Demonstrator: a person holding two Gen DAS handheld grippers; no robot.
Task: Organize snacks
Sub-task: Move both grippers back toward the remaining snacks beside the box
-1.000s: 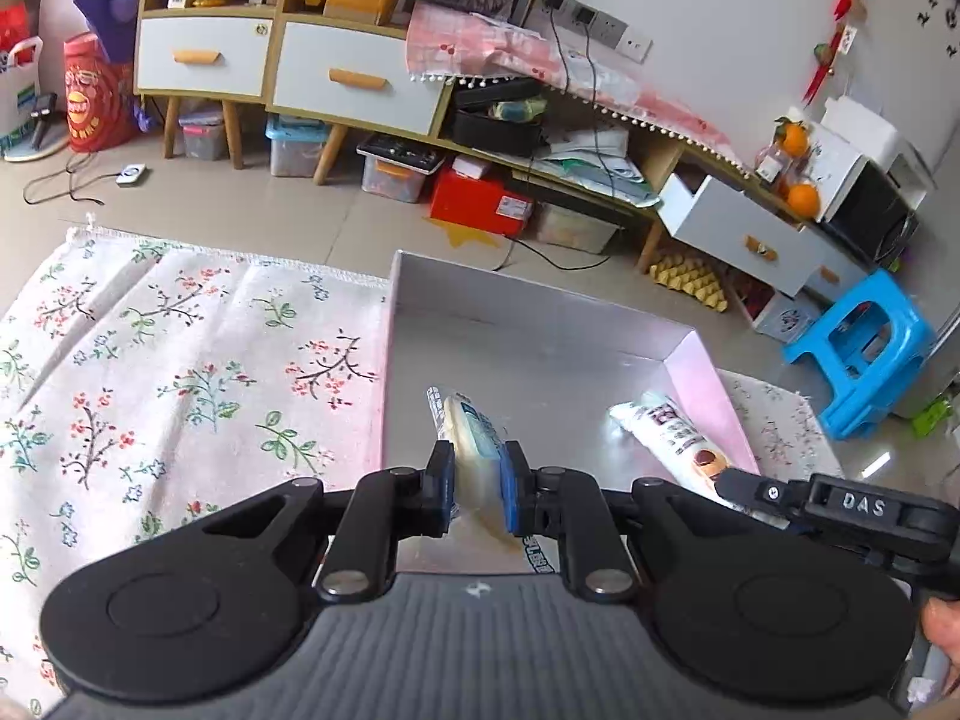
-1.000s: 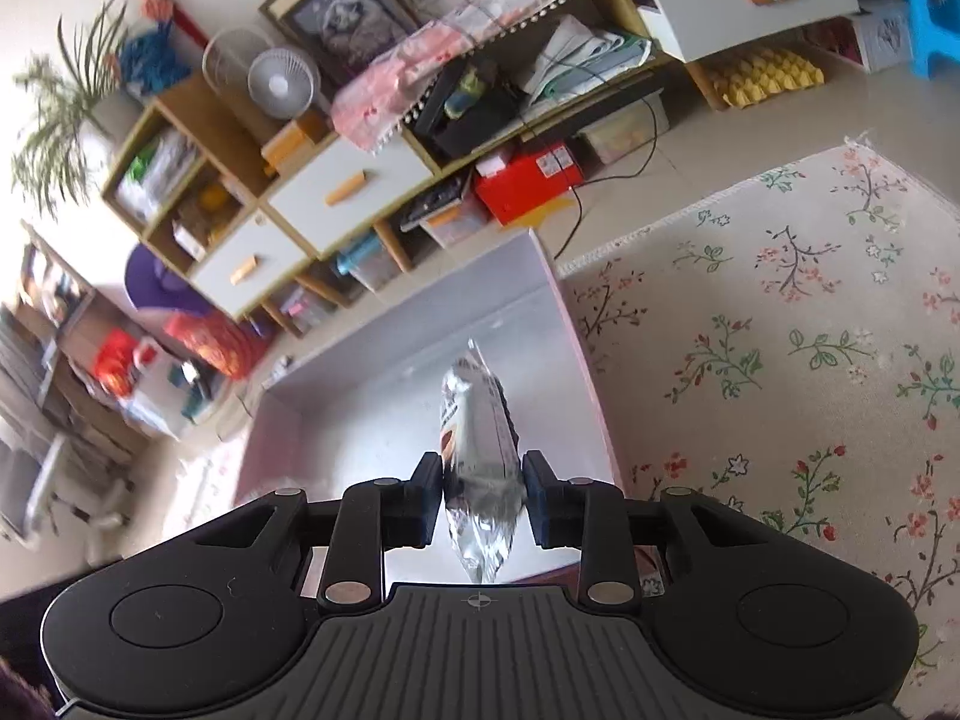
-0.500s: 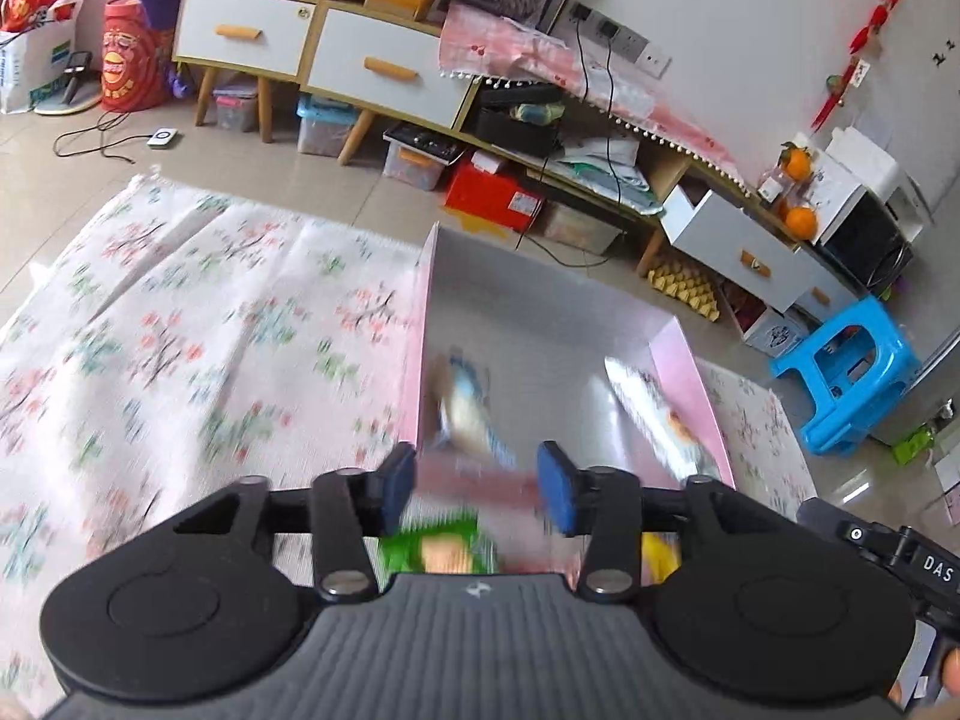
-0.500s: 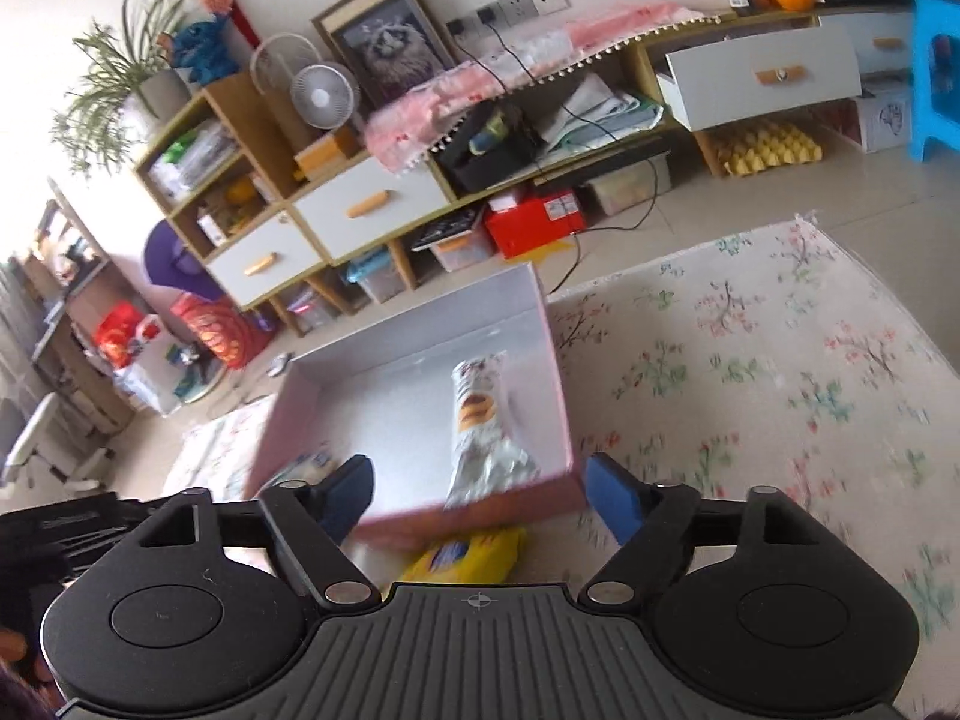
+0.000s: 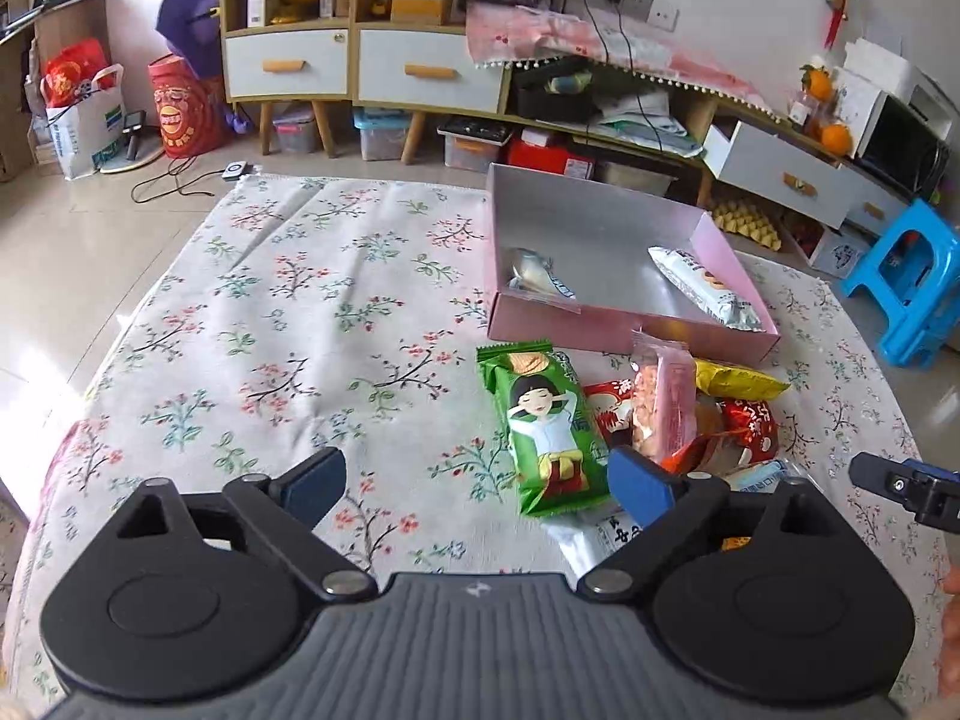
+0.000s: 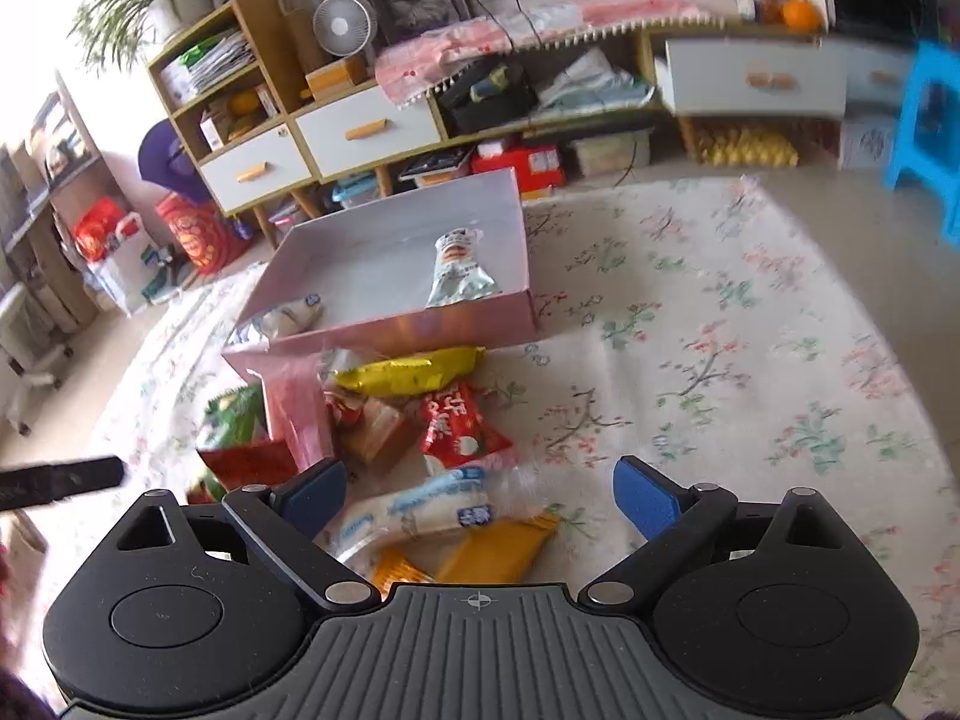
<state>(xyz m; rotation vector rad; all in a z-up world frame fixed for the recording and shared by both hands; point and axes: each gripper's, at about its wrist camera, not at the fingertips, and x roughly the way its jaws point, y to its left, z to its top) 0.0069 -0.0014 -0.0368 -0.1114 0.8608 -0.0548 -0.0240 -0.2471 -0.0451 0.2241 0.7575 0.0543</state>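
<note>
A big flowered cloth [image 5: 288, 324] is covering the table. On it a pink box [image 5: 624, 327] is sitting with its top open, and its inside is looking silver.

Two snacks are lying in the box. A white packet with a cookie picture [image 5: 705, 285] is lying by the right wall in the left view. In the right view the same packet [image 6: 457, 270] is pointing away from the camera. A small silvery packet [image 5: 534, 276] is lying in the near left corner, touching the front wall.

In front of the box a pile of snacks is waiting on the cloth. A long green packet with a drawn child on it [image 5: 549, 432] is lying on the left of the pile. A see-through pink packet [image 5: 663, 405] is leaning on the others just beside it. A yellow packet [image 6: 411, 373] is lying close to the front wall of the box. A red packet [image 6: 459, 429] is lying under it in the picture. Nearest the right camera, a white and blue packet [image 6: 420, 510] is lying on an orange packet [image 6: 498, 552].

The left tool [image 5: 477, 483] is hanging over the near edge of the pile. Its jaws have just been opening and are standing wide apart, with nothing pinched between them. The right tool [image 6: 480, 489] is hanging over the near packets. Its jaws have just been opening too, and they are gripping nothing.
</note>
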